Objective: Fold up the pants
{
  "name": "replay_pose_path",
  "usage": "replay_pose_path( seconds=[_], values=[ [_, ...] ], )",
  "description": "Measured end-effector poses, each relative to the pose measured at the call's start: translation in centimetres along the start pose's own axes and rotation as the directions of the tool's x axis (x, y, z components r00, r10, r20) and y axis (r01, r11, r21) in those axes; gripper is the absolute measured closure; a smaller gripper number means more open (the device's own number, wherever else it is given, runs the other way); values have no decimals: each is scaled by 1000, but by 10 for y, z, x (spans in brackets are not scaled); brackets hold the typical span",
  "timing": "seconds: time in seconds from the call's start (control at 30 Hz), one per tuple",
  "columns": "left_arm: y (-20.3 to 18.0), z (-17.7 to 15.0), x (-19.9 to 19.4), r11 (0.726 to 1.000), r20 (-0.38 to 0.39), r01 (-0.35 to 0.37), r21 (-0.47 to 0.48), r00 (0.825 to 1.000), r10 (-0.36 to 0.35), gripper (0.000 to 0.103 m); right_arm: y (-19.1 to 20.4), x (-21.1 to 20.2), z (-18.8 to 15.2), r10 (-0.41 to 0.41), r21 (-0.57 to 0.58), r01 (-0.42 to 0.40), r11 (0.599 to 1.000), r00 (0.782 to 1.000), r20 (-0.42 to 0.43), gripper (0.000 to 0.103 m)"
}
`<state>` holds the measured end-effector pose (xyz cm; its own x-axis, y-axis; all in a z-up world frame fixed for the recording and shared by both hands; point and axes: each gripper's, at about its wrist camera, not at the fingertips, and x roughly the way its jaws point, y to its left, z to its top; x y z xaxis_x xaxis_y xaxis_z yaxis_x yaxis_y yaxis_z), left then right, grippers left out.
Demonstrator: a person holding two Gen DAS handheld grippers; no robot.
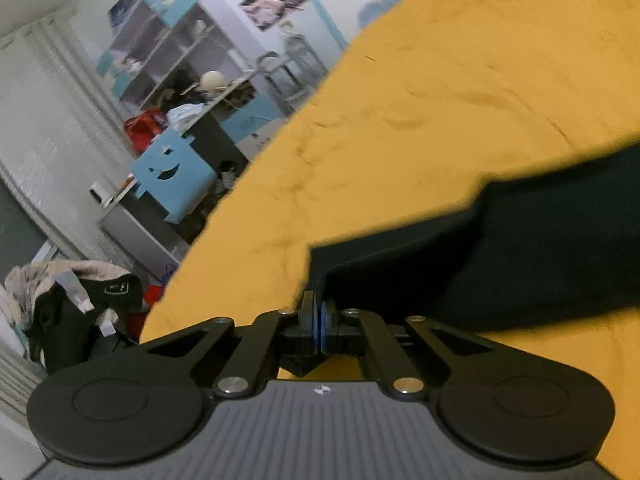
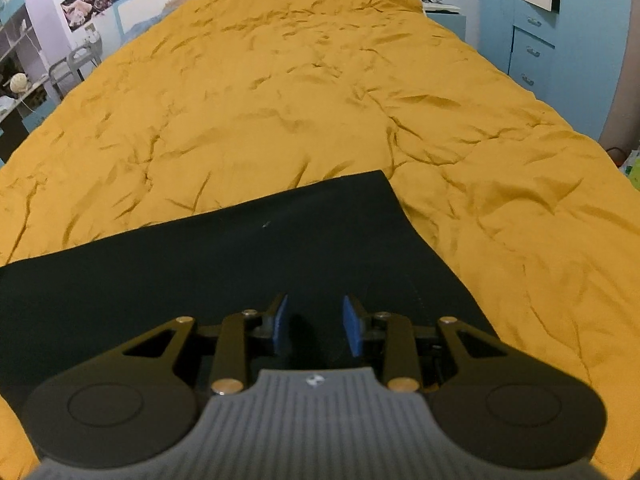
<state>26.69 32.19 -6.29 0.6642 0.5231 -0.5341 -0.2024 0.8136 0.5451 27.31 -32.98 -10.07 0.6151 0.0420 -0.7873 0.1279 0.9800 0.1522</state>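
Black pants (image 2: 200,264) lie flat on the mustard-yellow bed cover (image 2: 280,100), with one straight edge running toward the far right. My right gripper (image 2: 316,320) hovers over them, open, its blue pads (image 2: 352,328) apart with nothing pinched. In the left wrist view the pants (image 1: 520,248) stretch off to the right, and their near corner rises off the cover (image 1: 400,120). My left gripper (image 1: 319,312) is shut on that corner, its blue pads pressed together with the dark cloth running into them.
Left of the bed stand a blue chair with a smiley cut-out (image 1: 172,176), cluttered shelves (image 1: 180,52) and a heap of clothes (image 1: 72,300). A blue wardrobe (image 2: 532,40) and a nightstand (image 2: 444,16) stand to the bed's right.
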Motion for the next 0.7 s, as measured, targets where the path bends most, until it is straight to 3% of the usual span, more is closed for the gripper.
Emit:
replay_pose_path(
  seconds=[0.13, 0.37, 0.47, 0.57, 0.6, 0.7],
  values=[
    [32, 32, 34, 997, -26, 8, -82, 1000, -11, 102, 0, -3, -1, -25, -4, 25, 1000, 1000, 1, 76],
    [27, 47, 102, 998, -167, 33, -48, 985, -41, 101, -5, -18, -4, -73, -9, 73, 997, 997, 11, 76],
    [23, 45, 118, 998, -199, -11, -64, 980, -2, 88, -10, -25, -4, -88, -5, 88, 996, 996, 14, 76],
    [31, 43, 118, 985, -178, -105, -139, 981, 79, 80, -12, -27, -6, -95, -3, 95, 995, 995, 13, 76],
    [38, 43, 113, 979, -170, -112, -171, 982, 83, 75, -12, -27, -6, -96, -4, 96, 995, 995, 11, 76],
    [64, 39, 90, 957, -144, -101, -271, 988, 64, 71, -9, -29, -7, -83, -15, 83, 996, 996, 11, 76]
  ],
)
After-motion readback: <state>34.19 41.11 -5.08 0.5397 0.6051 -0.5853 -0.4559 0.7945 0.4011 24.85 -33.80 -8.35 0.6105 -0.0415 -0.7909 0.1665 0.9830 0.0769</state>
